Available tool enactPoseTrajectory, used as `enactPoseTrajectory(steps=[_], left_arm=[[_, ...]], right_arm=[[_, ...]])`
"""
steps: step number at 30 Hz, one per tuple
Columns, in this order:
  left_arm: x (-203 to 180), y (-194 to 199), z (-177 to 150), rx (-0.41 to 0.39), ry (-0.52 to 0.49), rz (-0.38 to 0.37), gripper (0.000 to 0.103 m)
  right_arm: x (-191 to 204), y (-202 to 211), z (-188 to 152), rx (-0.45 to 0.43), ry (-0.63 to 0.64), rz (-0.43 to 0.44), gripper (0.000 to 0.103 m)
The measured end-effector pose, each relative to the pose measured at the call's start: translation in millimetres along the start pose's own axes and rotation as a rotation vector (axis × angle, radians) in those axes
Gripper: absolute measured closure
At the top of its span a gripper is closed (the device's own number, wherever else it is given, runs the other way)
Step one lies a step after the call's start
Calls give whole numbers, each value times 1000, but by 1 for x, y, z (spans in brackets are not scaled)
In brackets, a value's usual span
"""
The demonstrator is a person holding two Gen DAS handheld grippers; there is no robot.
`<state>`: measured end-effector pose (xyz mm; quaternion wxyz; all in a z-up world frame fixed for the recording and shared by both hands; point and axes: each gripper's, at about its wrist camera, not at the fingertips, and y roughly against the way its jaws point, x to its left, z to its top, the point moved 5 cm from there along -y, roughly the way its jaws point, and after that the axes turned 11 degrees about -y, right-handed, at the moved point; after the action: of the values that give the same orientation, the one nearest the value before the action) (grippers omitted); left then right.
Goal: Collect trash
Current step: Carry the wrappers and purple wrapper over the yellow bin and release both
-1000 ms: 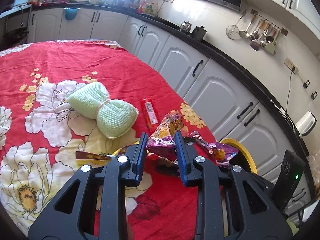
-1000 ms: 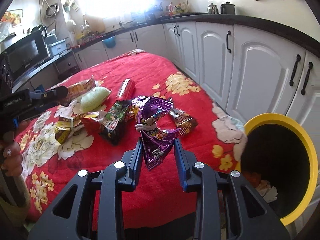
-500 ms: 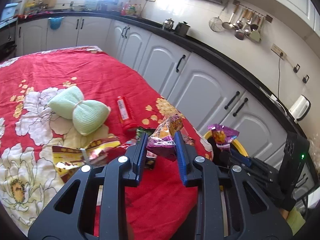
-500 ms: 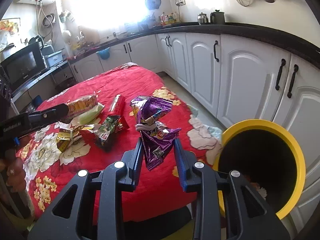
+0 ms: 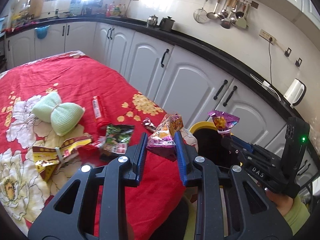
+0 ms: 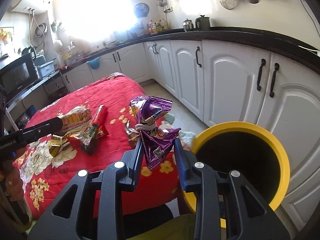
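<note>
Your left gripper (image 5: 161, 140) pinches an orange-and-purple snack bag (image 5: 167, 135) above the table's near right corner. Your right gripper (image 6: 159, 146) clamps a purple snack bag (image 6: 153, 132) just beside the yellow-rimmed bin (image 6: 280, 152), off the table edge. Wrappers (image 5: 118, 138), a red tube (image 5: 98, 112) and a green knitted bundle (image 5: 58, 116) lie on the red floral cloth (image 5: 60, 74). White cabinets (image 6: 230, 80) stand beyond.

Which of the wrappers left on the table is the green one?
The green wrapper lies near the table's edge, just ahead of the left gripper, between the yellow wrapper and the small purple wrapper.
</note>
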<state>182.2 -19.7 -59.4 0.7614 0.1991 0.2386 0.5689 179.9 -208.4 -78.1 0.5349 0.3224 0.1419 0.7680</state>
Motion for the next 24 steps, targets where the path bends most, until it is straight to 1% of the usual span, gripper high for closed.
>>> enactPoseTrajectory(steps=[6,12,24], left_arm=[[-17,-7,1,13,-29,-8,82],[-33,-14,3,21,-50,-17,82],[-67,-32,5,42,-100,-46,82]], right_arm=[[-24,9,4,-23,-29,-24,74],[-52,15,5,-42,-58,-66,74],[-103,24,-2,-56,-130,-133,74]])
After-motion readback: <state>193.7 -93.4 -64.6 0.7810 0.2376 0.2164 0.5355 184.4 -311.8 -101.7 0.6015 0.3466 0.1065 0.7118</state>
